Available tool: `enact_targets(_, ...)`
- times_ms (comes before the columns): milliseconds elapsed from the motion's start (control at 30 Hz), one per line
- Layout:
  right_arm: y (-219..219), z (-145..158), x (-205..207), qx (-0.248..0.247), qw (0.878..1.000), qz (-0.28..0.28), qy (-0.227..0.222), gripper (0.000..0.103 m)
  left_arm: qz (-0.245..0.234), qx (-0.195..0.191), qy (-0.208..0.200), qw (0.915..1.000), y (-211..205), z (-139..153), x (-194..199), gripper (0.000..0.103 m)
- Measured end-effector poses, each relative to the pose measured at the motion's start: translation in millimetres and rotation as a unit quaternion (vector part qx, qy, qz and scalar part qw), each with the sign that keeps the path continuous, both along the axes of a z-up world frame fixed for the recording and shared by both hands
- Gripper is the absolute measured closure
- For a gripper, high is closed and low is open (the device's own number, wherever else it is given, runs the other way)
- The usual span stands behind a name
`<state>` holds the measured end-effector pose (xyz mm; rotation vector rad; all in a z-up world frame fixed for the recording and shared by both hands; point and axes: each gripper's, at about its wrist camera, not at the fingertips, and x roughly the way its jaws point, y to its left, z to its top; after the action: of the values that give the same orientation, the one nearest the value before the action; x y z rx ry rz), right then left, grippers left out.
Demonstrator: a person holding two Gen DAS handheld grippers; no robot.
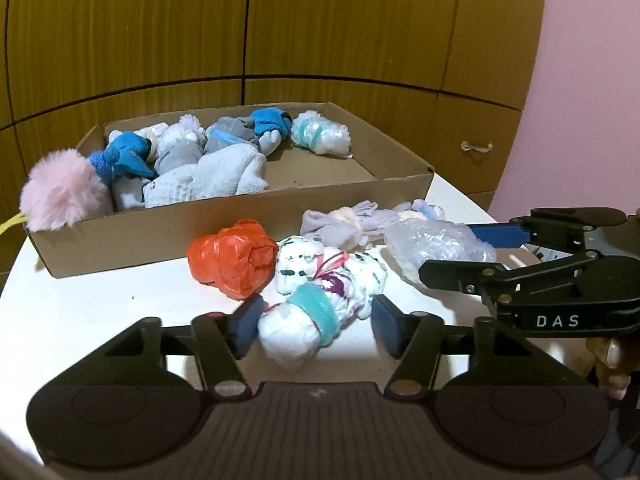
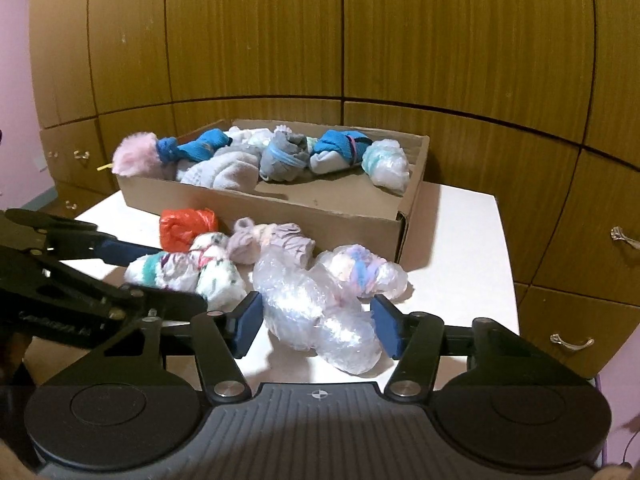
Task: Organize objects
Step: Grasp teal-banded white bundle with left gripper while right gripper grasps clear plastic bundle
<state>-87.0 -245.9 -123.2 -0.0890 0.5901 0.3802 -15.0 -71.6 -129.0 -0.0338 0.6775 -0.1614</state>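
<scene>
Left hand-held gripper (image 1: pixel 314 326) sits around the white bundle with the teal band (image 1: pixel 298 328), left pad touching, right pad still clear, so it could roll out toward the orange bag (image 1: pixel 234 258). Right hand-held gripper (image 2: pixel 318 326) straddles the clear plastic bundle (image 2: pixel 316 320), not clamped; slippery film may squirt free. White tabletop (image 1: pixel 100 312), cardboard box (image 1: pixel 224 216) behind, wooden cabinets (image 2: pixel 400 40), pink wall.

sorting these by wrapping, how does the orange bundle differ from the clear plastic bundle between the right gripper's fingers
The orange bundle is opaque; the clear plastic bundle is see-through. The orange one is compact and sits near the cardboard box; the clear one is longer and lies between the right gripper fingers. Both are crinkled plastic on the white table.
</scene>
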Motion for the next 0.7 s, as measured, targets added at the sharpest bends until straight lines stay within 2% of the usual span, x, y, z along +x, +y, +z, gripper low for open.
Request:
enact_targets(100,-1.9,0.3,-3.8,0.005,1.000,0.001,-0.001,0.041,-0.010,0.002,0.000,0.9999,-1.1,1.2,-0.5,0.058)
enact_targets(300,-9.6,7.8,-14.1,0.018,1.000,-0.005,-0.004,0.043,-0.019,0.009,-0.007,0.9998,-0.7,4.8,-10.1,0.059)
enact_targets(700,-10.3,10.0,-24.9,0.024,1.000,-0.004,-0.003,0.043,-0.006,0.016,-0.004,0.9998,3.4,9.5,-16.3,0.059)
